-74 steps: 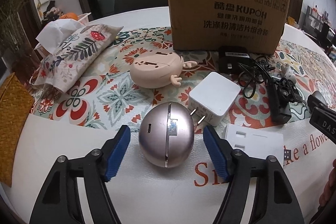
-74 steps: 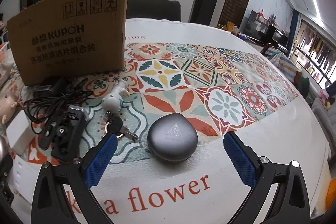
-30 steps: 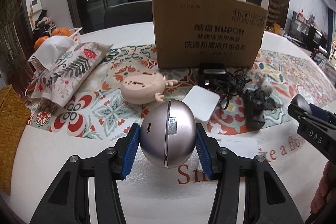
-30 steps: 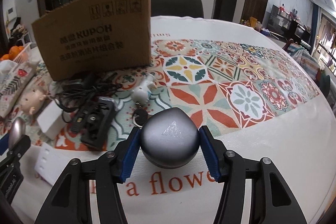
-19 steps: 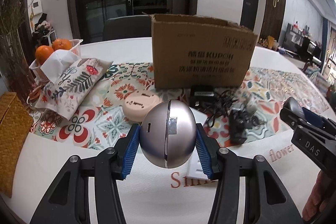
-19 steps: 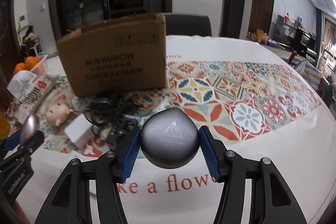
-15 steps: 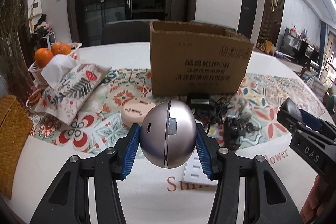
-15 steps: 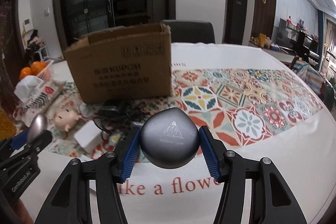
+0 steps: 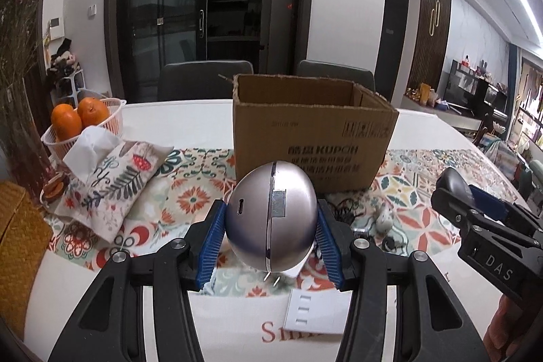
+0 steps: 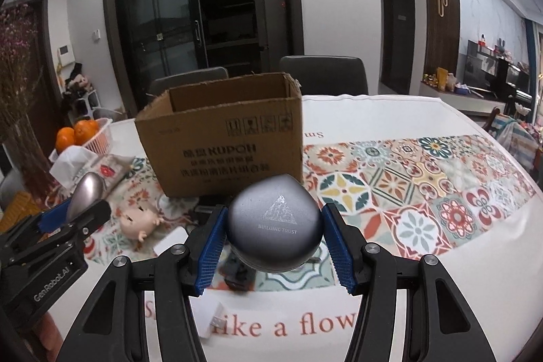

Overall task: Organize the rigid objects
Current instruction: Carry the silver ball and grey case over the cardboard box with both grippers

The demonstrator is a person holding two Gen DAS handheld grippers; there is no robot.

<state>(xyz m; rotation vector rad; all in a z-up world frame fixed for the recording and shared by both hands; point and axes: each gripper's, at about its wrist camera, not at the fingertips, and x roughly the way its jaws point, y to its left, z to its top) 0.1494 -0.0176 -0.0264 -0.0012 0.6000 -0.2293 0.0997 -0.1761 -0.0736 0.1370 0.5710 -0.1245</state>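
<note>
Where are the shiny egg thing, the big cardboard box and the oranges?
shiny egg (image 9: 271,215), left wrist view, front shell.
cardboard box (image 9: 314,138), left wrist view, front wall.
oranges (image 9: 66,121), left wrist view, left orange's skin.

Colours and patterns on the table

Silver-mauve egg (image 9: 271,216) with chrome seam, between blue ribbed pads (image 9: 210,246) on black gripper arms. Dark grey case (image 10: 275,226) with pale triangle logo, between blue pads (image 10: 210,246) likewise. Plain brown box (image 9: 312,138) with black print at far centre. Cloth (image 10: 441,189) white with red lettering near, tiled in orange, teal and cream florals farther off. Far left: oranges (image 9: 79,117) in white basket (image 9: 115,114), tissue cover (image 9: 115,185) cream with leaf and red floral print. Peach doll head (image 10: 141,221) left.
</note>
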